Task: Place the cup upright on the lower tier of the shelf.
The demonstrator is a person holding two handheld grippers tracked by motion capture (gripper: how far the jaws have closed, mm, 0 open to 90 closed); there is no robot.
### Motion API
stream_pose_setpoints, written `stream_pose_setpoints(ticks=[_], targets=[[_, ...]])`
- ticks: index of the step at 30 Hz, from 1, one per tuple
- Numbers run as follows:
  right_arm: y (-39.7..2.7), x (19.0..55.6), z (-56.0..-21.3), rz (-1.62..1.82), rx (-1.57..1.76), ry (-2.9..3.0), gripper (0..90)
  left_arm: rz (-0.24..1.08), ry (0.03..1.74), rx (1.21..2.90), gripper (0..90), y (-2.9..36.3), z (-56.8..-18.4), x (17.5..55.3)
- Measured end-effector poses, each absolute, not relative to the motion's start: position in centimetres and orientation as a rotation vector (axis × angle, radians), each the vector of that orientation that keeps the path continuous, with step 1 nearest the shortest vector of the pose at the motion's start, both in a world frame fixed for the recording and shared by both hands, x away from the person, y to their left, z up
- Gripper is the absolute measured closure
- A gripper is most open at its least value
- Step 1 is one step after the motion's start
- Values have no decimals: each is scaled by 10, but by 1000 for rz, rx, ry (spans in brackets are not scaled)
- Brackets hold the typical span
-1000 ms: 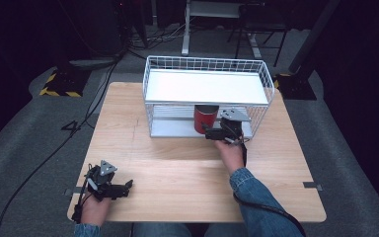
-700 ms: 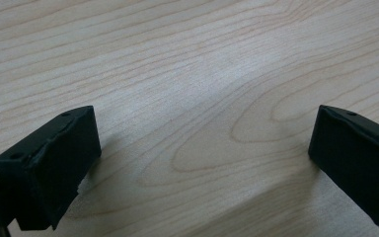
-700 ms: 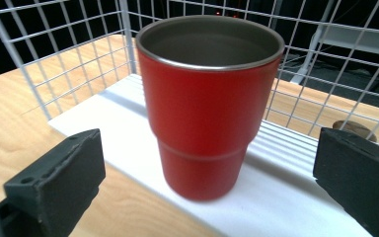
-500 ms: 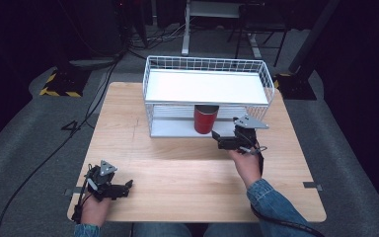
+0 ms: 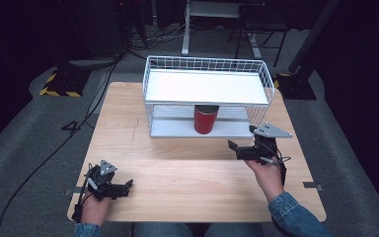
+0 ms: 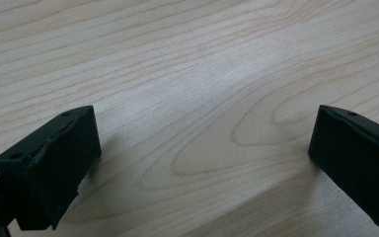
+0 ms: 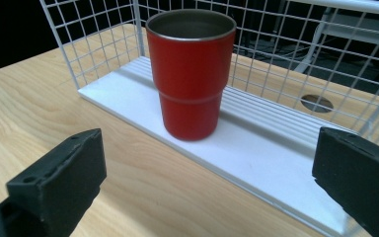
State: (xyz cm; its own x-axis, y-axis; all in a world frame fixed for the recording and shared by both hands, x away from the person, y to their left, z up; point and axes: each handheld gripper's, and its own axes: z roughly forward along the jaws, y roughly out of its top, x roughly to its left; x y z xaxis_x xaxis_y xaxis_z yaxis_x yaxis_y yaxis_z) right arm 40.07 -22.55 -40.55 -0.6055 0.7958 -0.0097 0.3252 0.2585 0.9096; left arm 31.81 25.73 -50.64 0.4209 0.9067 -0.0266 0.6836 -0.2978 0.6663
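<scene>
Right claw (image 5: 246,149) has backed off the red cup (image 5: 205,119), jaws wide, empty; cup probably placed. Left claw (image 5: 109,183) open, idle.

Rack (image 5: 207,86) at the table's (image 5: 177,173) twelve o'clock; cup (image 5: 206,119) on its lower shelf; right tongs (image 5: 238,149) at four o'clock, left tongs (image 5: 123,188) at seven.

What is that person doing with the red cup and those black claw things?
A person sits at a wooden table with a claw-like gripper in each hand. The red cup stands upright on the bottom shelf of a white wire rack. The right gripper is a little way off from the cup, open and holding nothing, pointing toward it. The left gripper rests near the table's front corner, open too, with just bare wood between its jaws.
</scene>
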Motion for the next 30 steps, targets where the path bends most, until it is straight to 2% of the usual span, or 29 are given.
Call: stream_pose_setpoints(ticks=[16,30], targets=[[-266,365,-409,1238,1025,2142,14,479,1328,2081,0,255,-506,325],[-309,339,-435,1135,1101,2167,38,480,1328,2084,0,255,-506,325]])
